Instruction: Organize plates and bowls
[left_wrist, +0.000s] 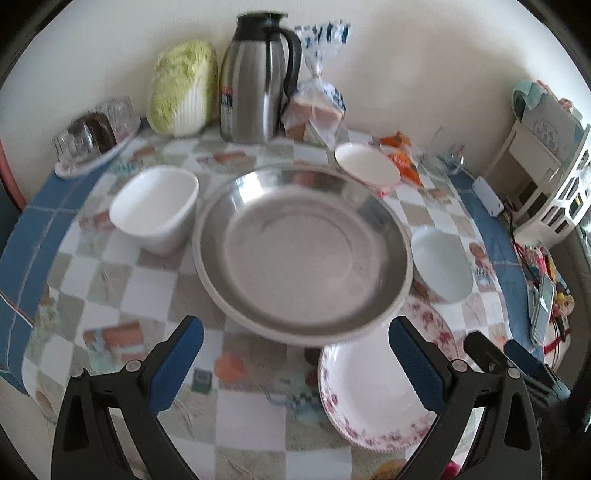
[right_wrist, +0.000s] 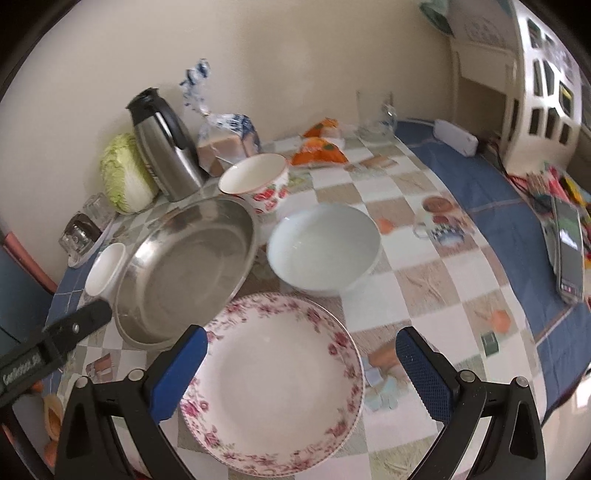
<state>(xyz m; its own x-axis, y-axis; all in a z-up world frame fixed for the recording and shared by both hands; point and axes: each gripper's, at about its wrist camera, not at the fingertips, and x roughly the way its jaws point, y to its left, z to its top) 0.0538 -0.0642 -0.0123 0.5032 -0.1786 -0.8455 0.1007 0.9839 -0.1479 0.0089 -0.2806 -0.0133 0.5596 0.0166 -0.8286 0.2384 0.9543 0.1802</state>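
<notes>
On checked tablecloth (right_wrist: 424, 266): steel pan (left_wrist: 301, 251) & floral plate (right_wrist: 273, 391) flat, mouths up, round, no long axis. L gripper (left_wrist: 295, 365), R gripper (right_wrist: 301, 373) both wide apart, empty.

The metal pan (left_wrist: 301, 254) is placed ahead of the left gripper (left_wrist: 295, 365), flanked by two bowls. The floral plate (right_wrist: 273, 384) is set between the right gripper (right_wrist: 301, 373) fingers.

**Table and its load**

We see a table (right_wrist: 424, 280) under a checked cloth. Ahead of the left tongs (left_wrist: 295, 354) lies a steel basin (left_wrist: 301, 254), flanked by a white bowl (left_wrist: 155, 206) and a pale bowl (left_wrist: 441, 264). Between the right tongs (right_wrist: 301, 363) lies a floral plate (right_wrist: 273, 384). Along the far edge stand a cabbage (left_wrist: 183, 92), flask (left_wrist: 258, 81), and bread bag (left_wrist: 316, 107).
</notes>
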